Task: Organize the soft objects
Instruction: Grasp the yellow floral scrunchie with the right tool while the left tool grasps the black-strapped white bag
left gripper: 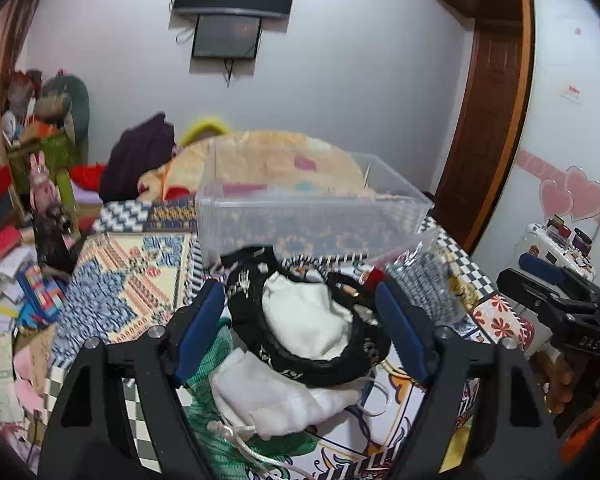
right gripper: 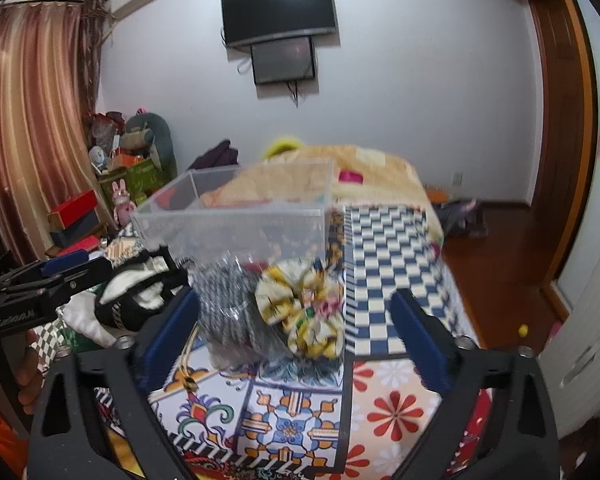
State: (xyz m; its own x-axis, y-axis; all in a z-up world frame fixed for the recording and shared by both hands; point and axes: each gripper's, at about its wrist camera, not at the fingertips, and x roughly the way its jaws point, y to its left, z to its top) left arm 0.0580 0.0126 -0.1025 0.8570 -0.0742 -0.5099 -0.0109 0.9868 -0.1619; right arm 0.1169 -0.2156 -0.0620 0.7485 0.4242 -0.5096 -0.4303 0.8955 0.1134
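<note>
The clear plastic storage box stands empty on the patterned bed cover, presumably as the bin for sorting. Just in front of the box lie a black mesh pouch with white cloth inside and a yellow floral fabric scrunchie. The left hand-held gripper straddles the pouch, jaws wide, pads not touching. The right hand-held gripper frames the scrunchie, equally wide, holding nothing.

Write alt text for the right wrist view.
The right gripper, jaws open and touching nothing, points at a yellow floral scrunchie beside a clear bag of grey cord on a patterned bedcover. An empty clear plastic box stands just behind them.
</note>
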